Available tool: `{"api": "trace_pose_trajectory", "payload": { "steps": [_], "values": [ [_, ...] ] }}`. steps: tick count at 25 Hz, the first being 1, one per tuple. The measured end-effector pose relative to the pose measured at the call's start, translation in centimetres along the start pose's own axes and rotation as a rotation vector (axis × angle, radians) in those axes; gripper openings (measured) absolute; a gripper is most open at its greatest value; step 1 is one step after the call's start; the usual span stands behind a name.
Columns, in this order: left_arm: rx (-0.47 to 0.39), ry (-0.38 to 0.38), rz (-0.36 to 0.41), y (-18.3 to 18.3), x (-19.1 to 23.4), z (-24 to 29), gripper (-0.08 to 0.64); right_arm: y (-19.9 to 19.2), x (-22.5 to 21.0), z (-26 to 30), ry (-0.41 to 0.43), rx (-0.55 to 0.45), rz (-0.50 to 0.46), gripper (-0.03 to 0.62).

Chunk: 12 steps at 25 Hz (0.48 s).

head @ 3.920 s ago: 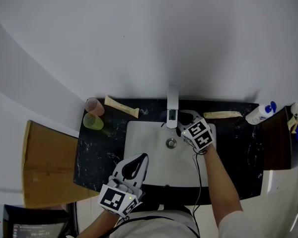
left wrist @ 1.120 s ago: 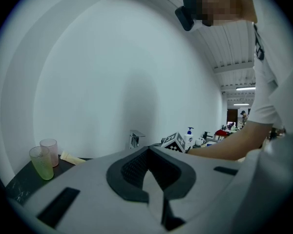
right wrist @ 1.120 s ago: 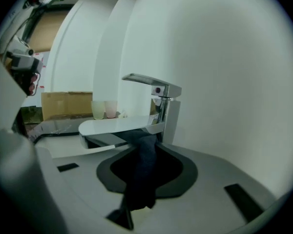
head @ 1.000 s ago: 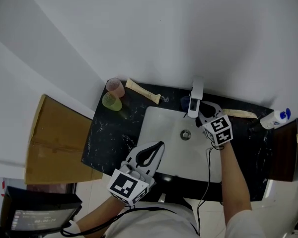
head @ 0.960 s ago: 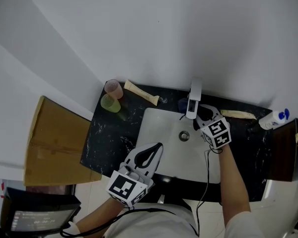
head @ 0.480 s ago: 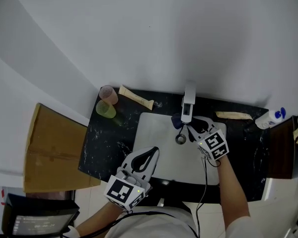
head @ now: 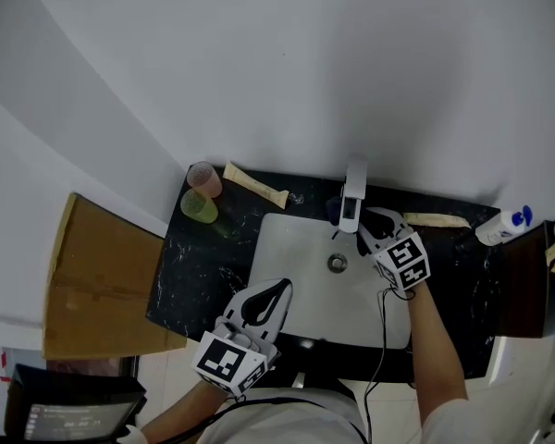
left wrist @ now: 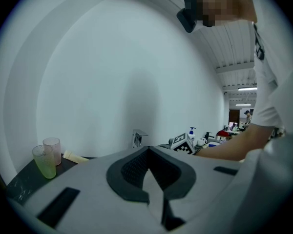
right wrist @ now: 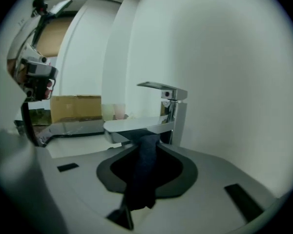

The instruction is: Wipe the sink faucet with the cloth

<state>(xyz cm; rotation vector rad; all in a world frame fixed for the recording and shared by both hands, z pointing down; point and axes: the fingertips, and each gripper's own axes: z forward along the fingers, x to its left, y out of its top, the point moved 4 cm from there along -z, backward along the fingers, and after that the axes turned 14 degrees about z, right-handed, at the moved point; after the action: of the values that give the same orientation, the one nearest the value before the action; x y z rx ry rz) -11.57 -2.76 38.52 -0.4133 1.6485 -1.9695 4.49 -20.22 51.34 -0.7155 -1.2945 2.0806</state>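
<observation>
Cloth [right wrist: 145, 165] job looked mid-wipe to me. Nearest, the left gripper [head: 276, 291] hung over the front rim of the sink [head: 291, 248], jaws pressed together on nothing. Further in, the right gripper [head: 365, 225] had its jaws clamped on the dark cloth, which touched the spout [right wrist: 136, 126] from below. Faucet [head: 353, 191] stood at the back by the wall, long axis running out over the basin toward the person. Next I'd guess: drag the cloth along the spout, keeping steady pressure

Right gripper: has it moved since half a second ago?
Yes. The right gripper, clamping a dark cloth, moved away from the round drain toward the chrome faucet.
</observation>
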Motion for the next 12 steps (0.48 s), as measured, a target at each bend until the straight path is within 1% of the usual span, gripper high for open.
{"api": "trace_pose_trajectory", "payload": {
  "steps": [3, 7, 12],
  "values": [
    [0.007, 0.001, -0.006, 0.3, 0.0, 0.2, -0.002, -0.8, 2.4, -1.2, 0.053, 0.002, 0.013, 0.086],
    [-0.006, -0.017, -0.007, 0.1, -0.4, 0.3, -0.003, -1.7, 4.5, -3.0, 0.084, -0.008, 0.061, 0.086],
    [-0.002, -0.023, -0.003, 0.4, -0.4, 0.3, -0.002, -0.5, 5.7, -4.4, 0.122, -0.052, 0.125, 0.086]
  ]
}}
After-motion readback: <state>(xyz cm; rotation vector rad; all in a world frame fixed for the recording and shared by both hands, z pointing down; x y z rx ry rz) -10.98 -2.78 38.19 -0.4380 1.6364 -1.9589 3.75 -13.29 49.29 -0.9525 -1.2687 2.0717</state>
